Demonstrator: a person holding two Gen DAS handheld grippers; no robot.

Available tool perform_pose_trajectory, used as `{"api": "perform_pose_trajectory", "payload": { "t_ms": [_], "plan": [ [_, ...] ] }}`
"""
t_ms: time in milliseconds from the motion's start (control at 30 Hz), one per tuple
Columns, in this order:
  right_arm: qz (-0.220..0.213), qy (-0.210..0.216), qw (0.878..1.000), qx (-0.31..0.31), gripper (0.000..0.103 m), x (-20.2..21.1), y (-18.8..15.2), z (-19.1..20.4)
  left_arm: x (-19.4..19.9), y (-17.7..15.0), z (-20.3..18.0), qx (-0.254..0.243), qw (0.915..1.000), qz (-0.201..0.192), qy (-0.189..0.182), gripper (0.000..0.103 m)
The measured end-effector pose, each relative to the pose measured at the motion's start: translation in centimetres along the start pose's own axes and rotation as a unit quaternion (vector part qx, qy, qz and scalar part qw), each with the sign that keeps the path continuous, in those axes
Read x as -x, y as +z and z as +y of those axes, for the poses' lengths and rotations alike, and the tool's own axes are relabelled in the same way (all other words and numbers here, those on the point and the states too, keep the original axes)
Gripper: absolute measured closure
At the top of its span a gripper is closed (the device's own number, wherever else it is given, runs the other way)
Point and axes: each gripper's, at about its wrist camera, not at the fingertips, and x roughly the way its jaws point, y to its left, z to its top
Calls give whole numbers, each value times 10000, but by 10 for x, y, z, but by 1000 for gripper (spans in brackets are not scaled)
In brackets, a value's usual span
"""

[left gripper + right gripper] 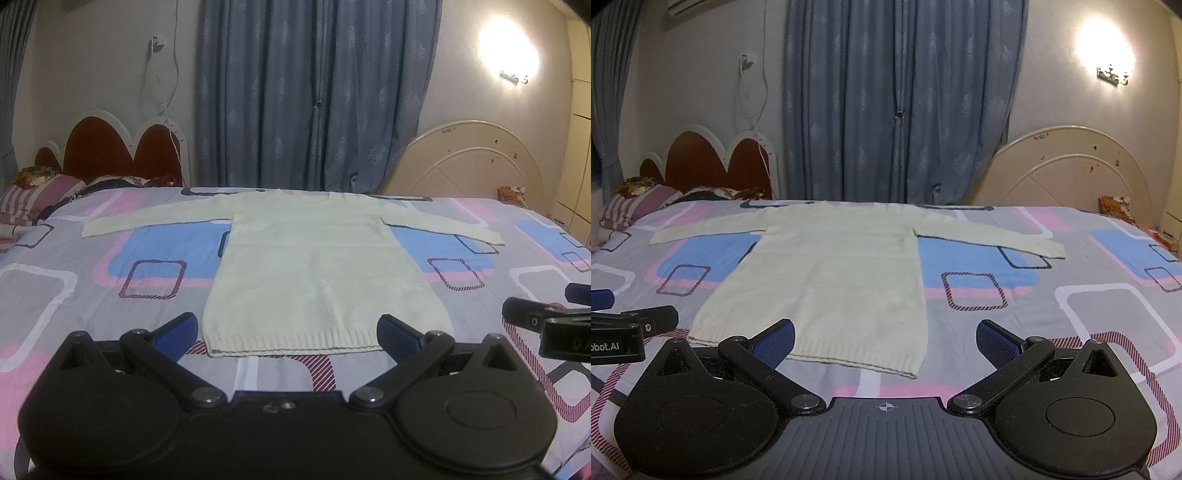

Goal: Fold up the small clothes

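A cream knitted sweater is laid flat on the patterned bedspread, sleeves spread to either side and the ribbed hem nearest the cameras. The left gripper is held just before the hem, jaws wide apart and empty. The right gripper is seen beside the hem's right corner, likewise spread apart, gripping nothing.

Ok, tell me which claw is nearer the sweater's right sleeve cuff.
Right. The right claw hangs open over the hem's right corner, on the same side as that cuff. The left claw hangs open, centred on the hem of the sweater, further left.
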Motion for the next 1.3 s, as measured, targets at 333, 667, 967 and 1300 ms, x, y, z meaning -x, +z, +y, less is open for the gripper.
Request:
{"api": "perform_pose_trajectory", "payload": {
  "t_ms": [333, 667, 967, 1300],
  "plan": [
    [-8, 11, 10000, 4, 0, 0, 1, 1, 0, -1, 1, 14, 10000, 0, 10, 0],
    [-20, 11, 10000, -4, 0, -1, 1, 2, 0, -1, 2, 17, 10000, -2, 22, 0],
    [-17, 13, 10000, 1, 0, -1, 1, 3, 0, -4, 3, 25, 10000, -4, 29, 0],
    [-4, 13, 10000, 15, 0, 0, 0, 6, 1, -5, 5, 39, 10000, 18, 41, 0]
  ]
}}
